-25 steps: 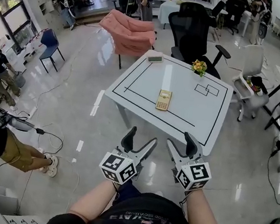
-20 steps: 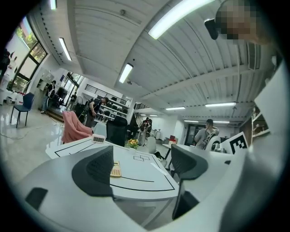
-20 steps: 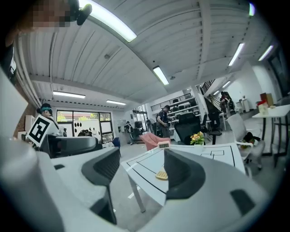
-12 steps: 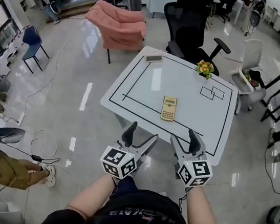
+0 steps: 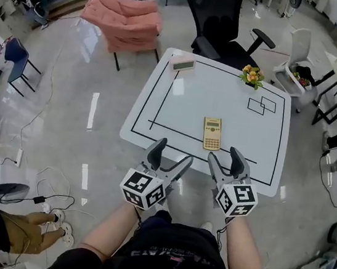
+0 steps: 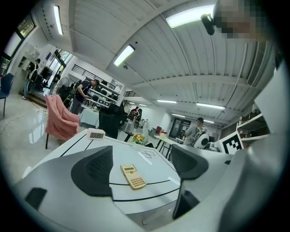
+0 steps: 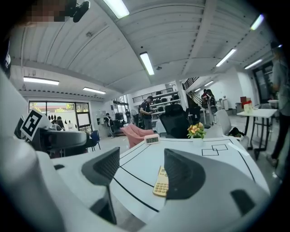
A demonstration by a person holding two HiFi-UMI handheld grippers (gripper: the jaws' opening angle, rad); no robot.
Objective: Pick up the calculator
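2 grippers are held at the near edge of the table (image 5: 260,144): left gripper (image 5: 172,152) and right gripper (image 5: 224,155), jaws apart, nothing gripped. 1 calculator (image 5: 212,133) is laid flat just beyond them, long axis running away from them, display end farthest. 1 clock (image 5: 182,64) and 1 flower pot (image 5: 251,76) are seen at the far edge.

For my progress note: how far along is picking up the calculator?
Done: nothing yet; the calculator lies flat on the table, untouched. In hand: the left gripper and right gripper hover open and empty at the table's near edge. Left: reach the calculator, close on it, lift.
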